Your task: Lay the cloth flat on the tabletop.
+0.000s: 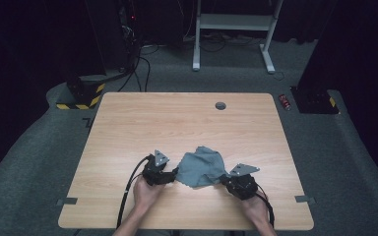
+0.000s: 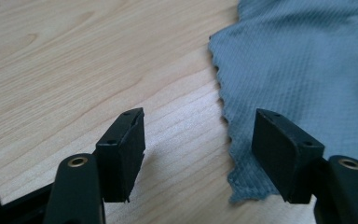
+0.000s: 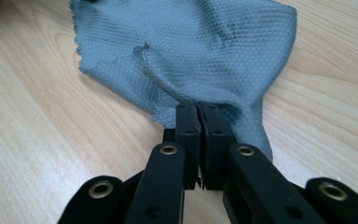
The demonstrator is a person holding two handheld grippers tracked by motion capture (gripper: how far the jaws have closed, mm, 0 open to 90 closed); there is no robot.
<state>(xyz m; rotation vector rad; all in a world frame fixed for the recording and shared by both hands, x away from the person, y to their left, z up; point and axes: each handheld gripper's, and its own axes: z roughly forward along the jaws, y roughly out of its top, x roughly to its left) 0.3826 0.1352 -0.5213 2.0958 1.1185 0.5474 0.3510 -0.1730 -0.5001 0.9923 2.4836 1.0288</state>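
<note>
The crumpled grey-blue waffle-weave cloth (image 1: pixel 202 166) lies on the light wooden desk (image 1: pixel 177 123) between both hands. The right claw (image 3: pixel 199 122) is pressed together, pinching its near corner; the left claw (image 2: pixel 198 149) stands spread, the scalloped cloth edge just inside its right-hand jaw.

Light wooden table (image 1: pixel 142 118), crumpled grey cloth (image 1: pixel 202 164) near its front edge

Black grippers (image 1: pixel 173 173) w/ brass screws, grey triangular top plates, black cables; bare forearms.
</note>
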